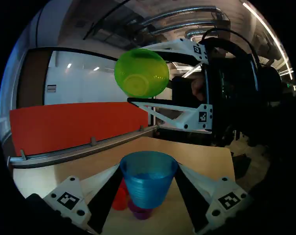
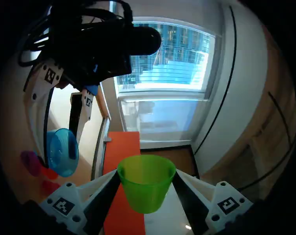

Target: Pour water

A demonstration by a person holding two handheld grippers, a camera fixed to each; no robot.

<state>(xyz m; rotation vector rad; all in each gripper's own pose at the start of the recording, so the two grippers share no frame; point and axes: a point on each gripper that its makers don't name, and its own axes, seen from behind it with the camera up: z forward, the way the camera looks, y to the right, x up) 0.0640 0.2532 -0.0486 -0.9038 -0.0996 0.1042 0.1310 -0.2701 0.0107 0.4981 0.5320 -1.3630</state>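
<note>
While the left gripper [image 1: 148, 169] pinches the blue cup [image 1: 148, 186] upright between both fingers, the right gripper [image 2: 147, 173] is clamped on the green cup [image 2: 147, 186], both fingers against its sides. In the left gripper view the green cup hangs above and beyond the blue cup, tipped on its side with its mouth towards the blue cup.

Can't tell whether there's water in either cup; both are translucent and no clear waterline shows.

Risks, my read:
- Green cup sits well apart from the blue cup's rim. Anything leaving it at that height likely overshoots or splashes onto the tabletop [image 1: 199, 156] around the blue cup.
- Tilt looks already steep. If it's loaded, flow starts before the lip is lined up over the blue cup.
- Both cups look like thin plastic, tapered, gripped mid-wall. A hard squeeze ovals the rim and skews the stream; a light squeeze lets the cup slide down out of the fingers once weight goes in.
- An orange cup [image 1: 118, 199] and a purple cup [image 1: 140, 212] sit on the tabletop just below the blue cup. Lowering the blue cup to catch the stream could knock them.

Suggest closing the gap to the blue cup before tipping any further.
</note>
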